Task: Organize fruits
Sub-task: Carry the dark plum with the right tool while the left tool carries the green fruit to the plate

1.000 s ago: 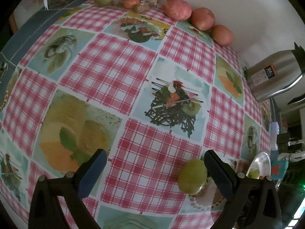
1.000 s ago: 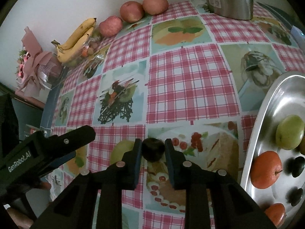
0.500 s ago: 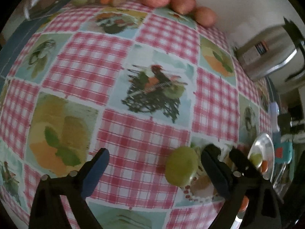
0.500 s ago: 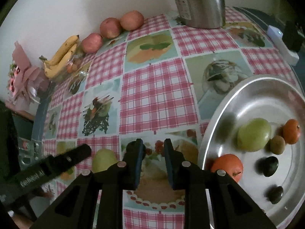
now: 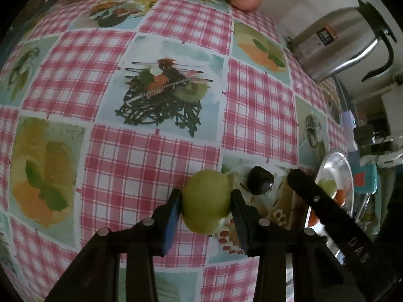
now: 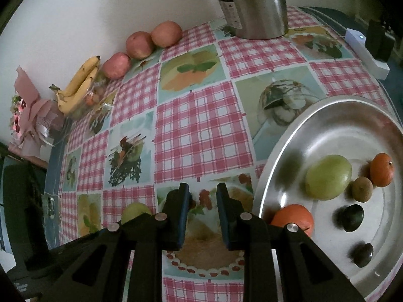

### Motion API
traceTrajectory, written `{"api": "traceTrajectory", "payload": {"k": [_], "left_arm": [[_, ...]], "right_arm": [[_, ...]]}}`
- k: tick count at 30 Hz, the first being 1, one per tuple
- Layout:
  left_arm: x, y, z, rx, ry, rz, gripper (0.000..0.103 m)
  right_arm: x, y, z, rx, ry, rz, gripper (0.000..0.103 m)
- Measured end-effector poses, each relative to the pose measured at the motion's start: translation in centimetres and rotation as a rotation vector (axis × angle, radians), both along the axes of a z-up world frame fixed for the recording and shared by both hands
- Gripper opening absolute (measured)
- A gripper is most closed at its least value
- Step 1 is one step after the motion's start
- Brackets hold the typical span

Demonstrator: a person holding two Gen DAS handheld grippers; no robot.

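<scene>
The green fruit now sits clamped between the left gripper fingers, which a moment ago stood wide apart with the fruit loose by the right-hand finger. It is round, yellow-green and smooth, resting on the tablecloth near the tabletop's front edge. Just beside it lies the dark plum, which the right gripper held a second ago; it is now free on the cloth, and the right gripper's fingers stand a narrow way apart with nothing between them, close to the rim of the steel tray.

On the tray lie another green fruit, two oranges, a small brown fruit and two dark plums.

Along the tabletop's far edge, against the wall, three red apples sit in a row with bananas beside them. A steel kettle stands at the far right corner.
</scene>
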State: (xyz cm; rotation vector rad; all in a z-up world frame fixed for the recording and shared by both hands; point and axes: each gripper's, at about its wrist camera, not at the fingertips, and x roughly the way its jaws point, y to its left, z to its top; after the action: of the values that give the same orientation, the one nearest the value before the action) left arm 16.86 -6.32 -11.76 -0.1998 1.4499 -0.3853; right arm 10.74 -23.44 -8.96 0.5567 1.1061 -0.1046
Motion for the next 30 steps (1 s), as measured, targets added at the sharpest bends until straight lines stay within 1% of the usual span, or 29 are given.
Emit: {"api": "traceTrajectory", "payload": {"k": [3, 6, 7, 8, 10, 13, 20, 27, 29, 30], "left_arm": [[0.4, 1.3, 0.3, 0.01, -0.009, 0.052, 0.042], [1.0, 3.3, 0.8, 0.016, -0.028, 0.127, 0.042], [1.1, 3.8, 1.0, 0.01, -0.031, 0.147, 0.042], [1.3, 4.5, 1.2, 0.001, -0.032, 0.169, 0.042], [1.4, 5.3, 1.5, -0.009, -0.035, 0.2, 0.042], [1.6, 5.7, 1.7, -0.004, -0.046, 0.211, 0.042], [1.9, 5.7, 1.6, -0.002, -0.043, 0.213, 0.042], [1.6, 5.7, 1.8, 0.002, -0.048, 0.214, 0.042], [1.7, 5.7, 1.8, 0.002, -0.048, 0.213, 0.042], [1.7, 5.7, 1.8, 0.002, -0.048, 0.212, 0.042]], "right_arm": [[0.3, 0.6, -0.4, 0.004, 0.009, 0.018, 0.023], [0.6, 1.0, -0.8, 0.007, 0.011, 0.033, 0.025], [0.7, 1.2, -0.9, 0.01, 0.01, 0.038, 0.03], [0.8, 1.3, -1.0, 0.015, 0.008, 0.041, 0.04], [1.0, 1.6, -1.2, 0.028, 0.005, 0.048, 0.046], [1.4, 2.2, -1.4, 0.015, 0.008, 0.063, 0.046], [2.3, 4.1, -1.7, -0.116, 0.044, 0.131, 0.046], [2.9, 5.7, -2.2, -0.21, 0.075, 0.203, 0.044], [3.0, 5.9, -2.2, -0.236, 0.079, 0.216, 0.037], [3.0, 5.9, -2.2, -0.242, 0.08, 0.219, 0.035]]}}
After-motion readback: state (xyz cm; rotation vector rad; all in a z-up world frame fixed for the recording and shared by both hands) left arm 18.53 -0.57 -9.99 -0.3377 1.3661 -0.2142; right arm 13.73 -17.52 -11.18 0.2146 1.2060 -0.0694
